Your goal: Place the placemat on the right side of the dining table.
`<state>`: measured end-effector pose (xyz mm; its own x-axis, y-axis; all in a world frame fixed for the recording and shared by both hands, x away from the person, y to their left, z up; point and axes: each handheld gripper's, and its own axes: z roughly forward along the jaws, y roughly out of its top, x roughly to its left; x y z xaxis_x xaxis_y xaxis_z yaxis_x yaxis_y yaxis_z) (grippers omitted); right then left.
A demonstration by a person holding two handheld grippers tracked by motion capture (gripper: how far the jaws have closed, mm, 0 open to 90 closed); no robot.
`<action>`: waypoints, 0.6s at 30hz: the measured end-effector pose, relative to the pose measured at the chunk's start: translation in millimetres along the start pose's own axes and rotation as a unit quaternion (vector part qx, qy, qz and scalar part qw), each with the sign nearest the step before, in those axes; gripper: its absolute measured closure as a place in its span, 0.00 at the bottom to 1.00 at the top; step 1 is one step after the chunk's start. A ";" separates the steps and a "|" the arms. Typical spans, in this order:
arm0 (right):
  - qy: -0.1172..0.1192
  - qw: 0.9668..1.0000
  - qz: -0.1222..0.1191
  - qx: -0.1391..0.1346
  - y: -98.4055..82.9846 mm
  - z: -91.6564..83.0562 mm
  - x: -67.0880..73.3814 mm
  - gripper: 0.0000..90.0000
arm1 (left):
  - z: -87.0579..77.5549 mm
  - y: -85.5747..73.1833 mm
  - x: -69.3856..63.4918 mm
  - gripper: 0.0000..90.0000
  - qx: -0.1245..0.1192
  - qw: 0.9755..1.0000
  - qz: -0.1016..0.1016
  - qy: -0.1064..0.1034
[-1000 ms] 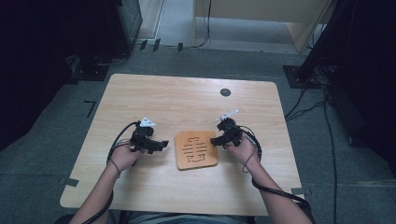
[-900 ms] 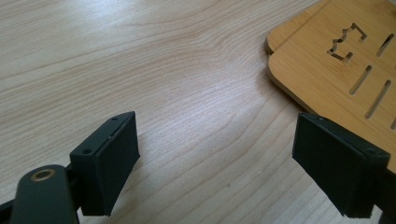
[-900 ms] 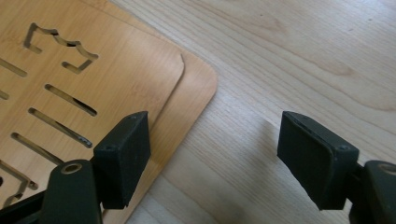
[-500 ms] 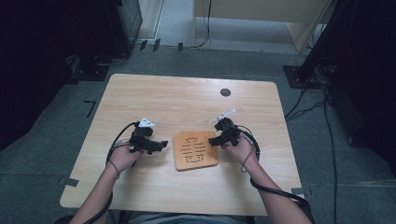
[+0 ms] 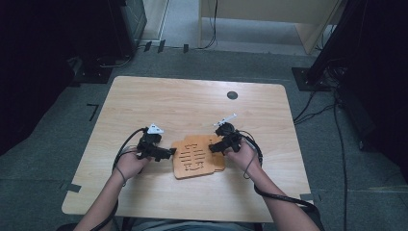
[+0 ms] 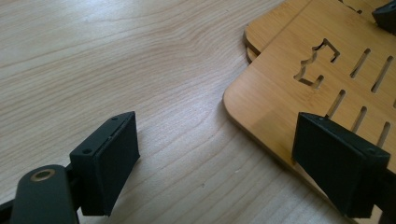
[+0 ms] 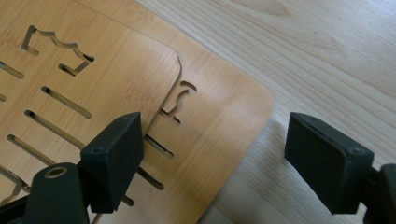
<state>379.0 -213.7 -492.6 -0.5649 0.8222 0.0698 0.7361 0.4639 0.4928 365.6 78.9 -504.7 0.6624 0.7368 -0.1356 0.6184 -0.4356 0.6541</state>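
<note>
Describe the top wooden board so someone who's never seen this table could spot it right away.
On the pale wooden table, look between the left gripper and the right gripper. Two slotted boards lie stacked askew; the top board sits over the lower board, hiding most of it.

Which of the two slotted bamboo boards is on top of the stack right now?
The upper board, shifted toward the left gripper. The lower board sticks out beneath it on the right gripper's side, its cutouts partly covered.
</note>
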 end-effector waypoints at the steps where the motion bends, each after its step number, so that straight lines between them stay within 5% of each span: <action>1: -0.001 1.000 -0.005 0.000 0.3 -0.1 0.3 0.21 | 0.0 0.1 0.1 0.15 0.000 1.000 -0.001 0.000; 18: 0.016 1.000 -0.005 -0.005 9.4 -15.6 15.3 0.22 | -3.6 -2.1 2.4 0.15 0.003 1.000 0.004 0.008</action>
<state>371.4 -202.0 -473.4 -0.5833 0.8070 0.0919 0.7268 0.4681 0.5027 364.4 83.4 -503.7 0.6605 0.7414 -0.1188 0.6162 -0.4448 0.6499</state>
